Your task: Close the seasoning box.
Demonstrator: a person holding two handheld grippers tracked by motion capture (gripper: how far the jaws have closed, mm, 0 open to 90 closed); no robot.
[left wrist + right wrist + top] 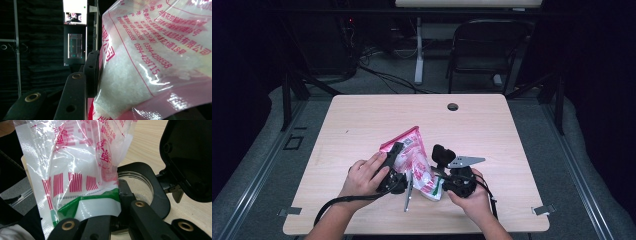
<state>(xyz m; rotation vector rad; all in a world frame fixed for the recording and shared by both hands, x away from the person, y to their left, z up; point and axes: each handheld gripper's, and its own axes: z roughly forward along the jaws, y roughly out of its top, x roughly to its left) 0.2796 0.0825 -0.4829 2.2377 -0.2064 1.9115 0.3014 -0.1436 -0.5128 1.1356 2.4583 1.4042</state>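
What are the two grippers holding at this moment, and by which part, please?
Both hold the plastic bag: the left gripper on its side, the right gripper at its green-striped end.

High view overhead; both tongs views close on bag.

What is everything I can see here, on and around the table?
Plastic bag: one, clear with red and green print, white grains inside, held up over the table's near middle.
Table: one, light wood, centre, with a round hole near its far edge.
Chair: one, black, behind the table.
Screen: one, lit, in the dark background of the left gripper view.
Left tongs: one pair, black, gripping the bag's side.
Right tongs: one pair, black, clamped on the bag's bottom edge.
Hands: two, left and right, near edge.
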